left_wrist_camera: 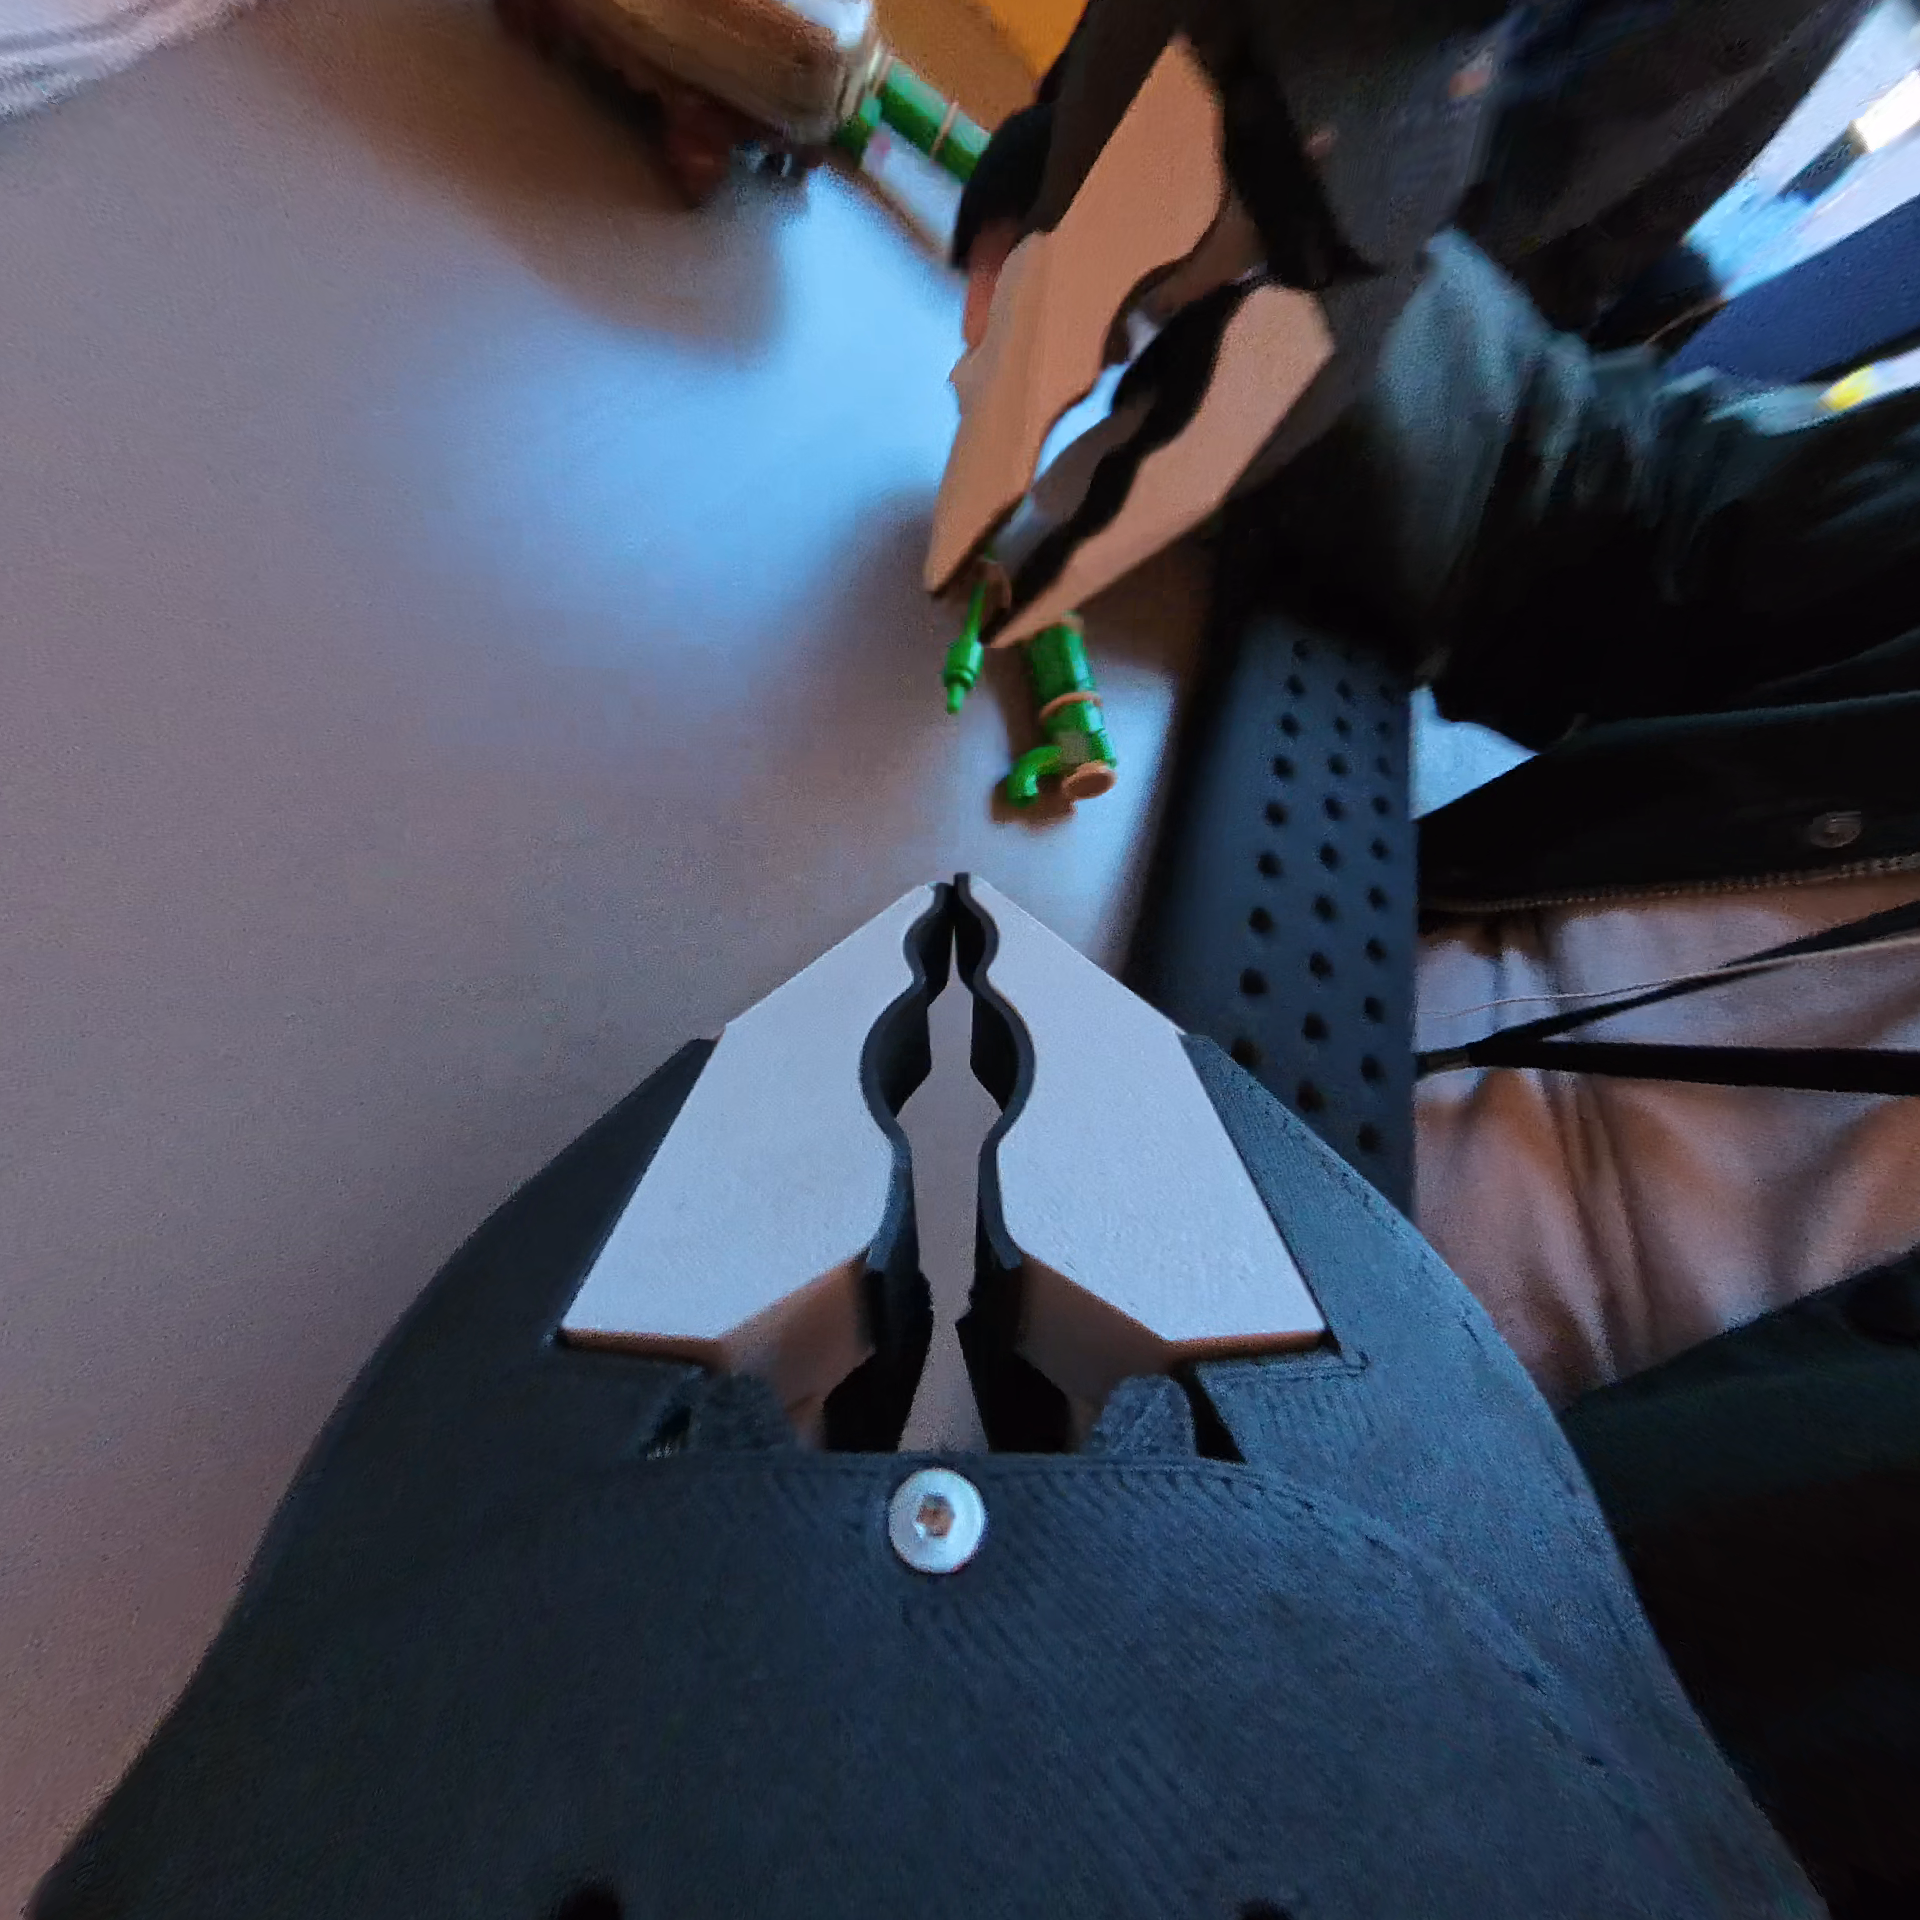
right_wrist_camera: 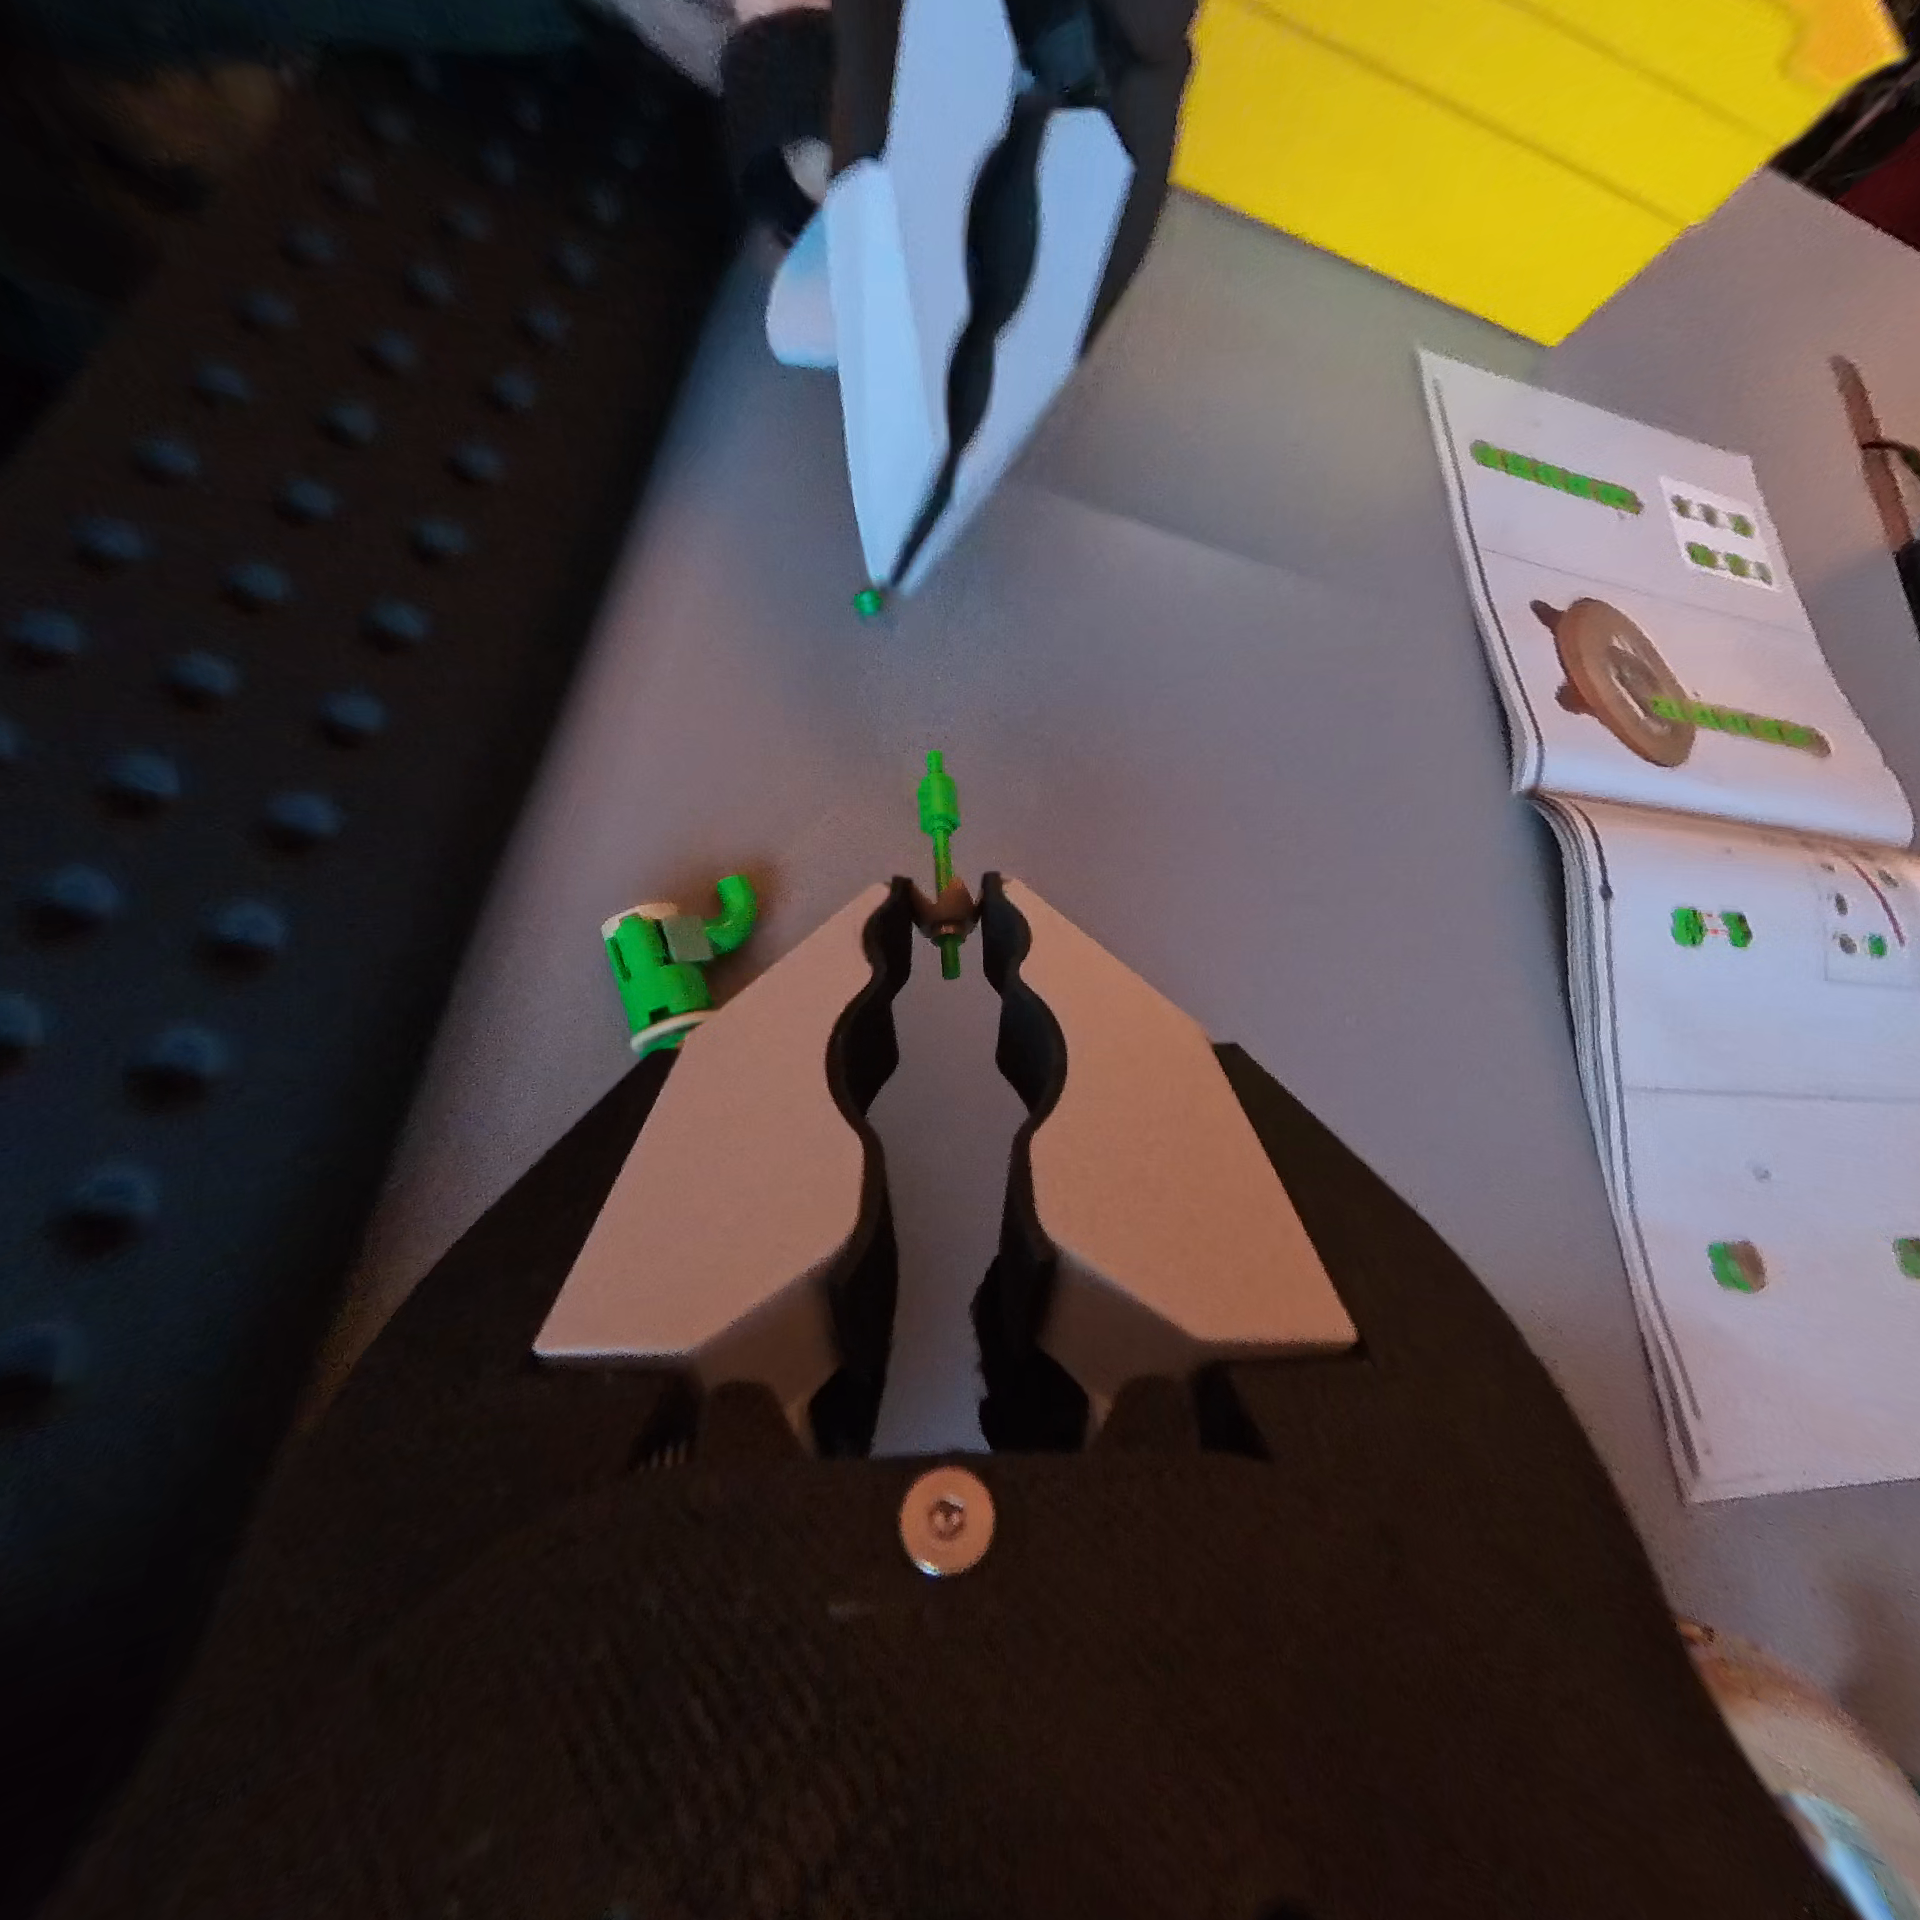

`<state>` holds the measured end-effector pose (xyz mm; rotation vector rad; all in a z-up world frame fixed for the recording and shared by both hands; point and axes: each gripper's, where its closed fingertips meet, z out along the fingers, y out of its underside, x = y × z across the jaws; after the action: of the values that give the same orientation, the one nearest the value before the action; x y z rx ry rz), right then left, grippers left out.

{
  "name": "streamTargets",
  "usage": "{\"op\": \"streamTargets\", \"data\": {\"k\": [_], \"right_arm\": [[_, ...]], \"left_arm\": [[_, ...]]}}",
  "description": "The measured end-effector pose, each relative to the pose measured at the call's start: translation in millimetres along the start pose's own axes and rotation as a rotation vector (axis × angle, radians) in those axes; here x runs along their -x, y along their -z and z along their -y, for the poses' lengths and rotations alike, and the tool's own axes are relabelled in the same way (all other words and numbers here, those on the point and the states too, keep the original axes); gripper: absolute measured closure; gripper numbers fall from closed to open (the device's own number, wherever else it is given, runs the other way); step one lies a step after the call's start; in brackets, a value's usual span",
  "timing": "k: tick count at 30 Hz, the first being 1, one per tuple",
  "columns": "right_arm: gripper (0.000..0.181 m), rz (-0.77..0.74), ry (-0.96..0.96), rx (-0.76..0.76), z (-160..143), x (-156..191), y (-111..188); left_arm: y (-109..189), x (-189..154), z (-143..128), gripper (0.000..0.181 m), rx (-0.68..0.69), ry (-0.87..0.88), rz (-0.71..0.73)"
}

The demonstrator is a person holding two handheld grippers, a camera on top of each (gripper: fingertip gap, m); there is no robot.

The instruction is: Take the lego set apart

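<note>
- Lego pieces lie in three places on the grey table (right_wrist_camera: 1195, 727): a thin green rod piece (right_wrist_camera: 943, 821) just above frame centre in the right wrist view, a chunky green stub with a hook (right_wrist_camera: 670, 961) at left of centre, and a tiny green bit (right_wrist_camera: 865, 602) higher up.
- We see the right gripper (right_wrist_camera: 943, 894) clamped narrowly on the green rod piece by a small brown part at the rod's lower end — the rod sticks out past the tips, pointing up the frame.
- The chunky green stub with a hook rests on the table just beside the right gripper's left finger, apart from the rod.
- In the left wrist view the left gripper (left_wrist_camera: 957, 885) has its tips pressed together; we see nothing between them there.
- From the right wrist view the same left gripper comes down from the upper centre, its tips touching or pinching the tiny green bit — we cannot tell which.
- An open instruction booklet (right_wrist_camera: 1714, 935) lies along the right edge, and a yellow box (right_wrist_camera: 1507, 135) fills the upper right.
- A black perforated panel (right_wrist_camera: 260, 623) runs down the left side of the frame.
</note>
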<state>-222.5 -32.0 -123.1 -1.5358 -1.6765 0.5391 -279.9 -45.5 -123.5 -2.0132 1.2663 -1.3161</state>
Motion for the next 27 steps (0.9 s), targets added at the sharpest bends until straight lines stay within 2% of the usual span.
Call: {"op": "streamTargets", "data": {"k": [2, 4, 6, 8, 11, 14, 23, 27], "right_arm": [[0.169, 0.031, -0.082, -0.090, 10.3, -3.5, 7.4], [0.169, 0.022, -0.062, -0.119, 20.5, -4.0, 7.1], [0.169, 0.005, -0.002, -0.104, 24.5, 0.2, 1.6], [0.169, 0.000, 0.047, -0.083, 26.2, 6.7, -4.7], [0.169, -0.011, 0.089, -0.078, 29.9, 12.1, -9.7], [0.169, -0.023, 0.097, -0.089, 33.8, 12.6, -9.5], [0.168, 0.017, 0.078, -0.058, 25.0, 14.6, -6.3], [0.168, 0.048, 0.033, -0.103, 29.8, 14.5, -2.1]], "left_arm": [[14.6, -9.7, 11.0, 0.181, -0.100, 0.038, -0.101], [17.6, -10.8, 17.0, 0.181, -0.138, 0.055, -0.127], [9.0, -17.2, 22.9, 0.151, -0.139, 0.064, -0.156], [-4.0, -21.7, 27.6, 0.142, -0.124, 0.075, -0.171], [-20.4, -23.5, 28.3, 0.152, -0.085, 0.104, -0.186], [-29.0, -23.4, 23.6, 0.175, -0.034, 0.117, -0.189], [-26.9, -22.2, 17.3, 0.175, -0.009, 0.081, -0.154], [-18.4, -25.3, 18.9, 0.175, -0.039, 0.097, -0.191]]}}
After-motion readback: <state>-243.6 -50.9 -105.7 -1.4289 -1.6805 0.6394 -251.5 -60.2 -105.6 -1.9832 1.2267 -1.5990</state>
